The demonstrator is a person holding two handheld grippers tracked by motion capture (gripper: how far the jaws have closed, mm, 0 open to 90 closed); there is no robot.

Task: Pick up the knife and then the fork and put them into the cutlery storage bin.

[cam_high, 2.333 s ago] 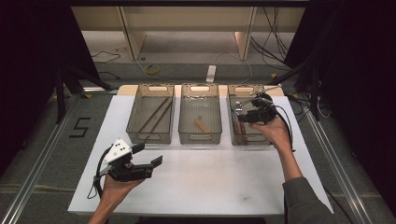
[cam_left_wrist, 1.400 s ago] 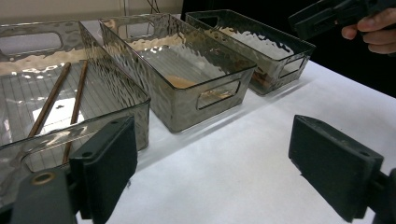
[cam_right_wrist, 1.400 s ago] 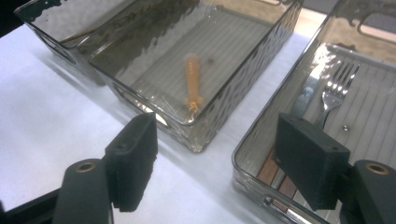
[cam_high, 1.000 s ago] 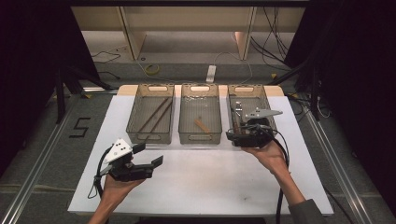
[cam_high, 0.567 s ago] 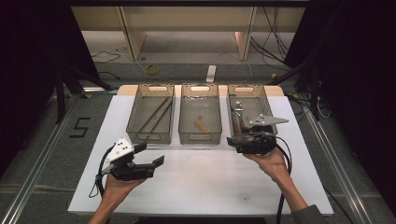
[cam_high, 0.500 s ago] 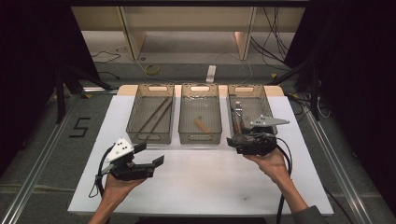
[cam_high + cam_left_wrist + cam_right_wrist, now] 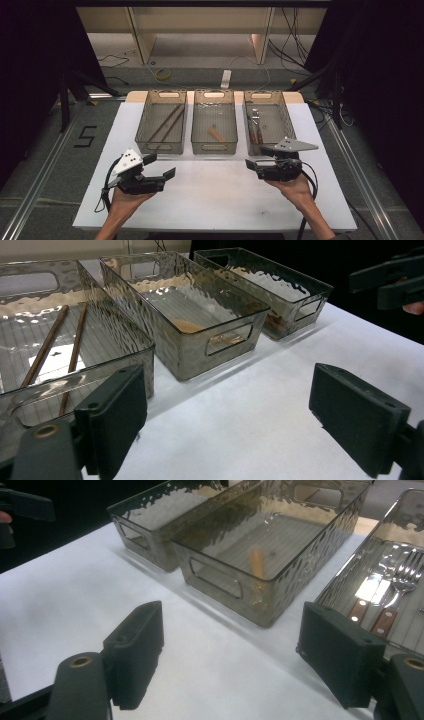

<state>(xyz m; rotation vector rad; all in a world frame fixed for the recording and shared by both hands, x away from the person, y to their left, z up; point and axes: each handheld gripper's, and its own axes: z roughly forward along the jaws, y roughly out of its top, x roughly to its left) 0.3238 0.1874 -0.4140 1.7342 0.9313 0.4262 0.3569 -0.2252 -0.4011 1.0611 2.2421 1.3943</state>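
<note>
three bins (image 7: 214,95), two chopsticks (image 7: 166,123), two grippers (image 7: 260,158)

A white table (image 7: 215,195) carries three clear bins side by side: left (image 7: 162,148), middle (image 7: 215,148), right (image 7: 287,120).

The right bin (image 7: 266,121), a clear smoky plastic tray with cut-out handles, stands at the far right of the row of three on the white surface (image 7: 220,190). Inside lie a fork (image 7: 256,122) and a knife (image 7: 250,125) with brown wooden handles, side by side, handles toward the near end.
</note>
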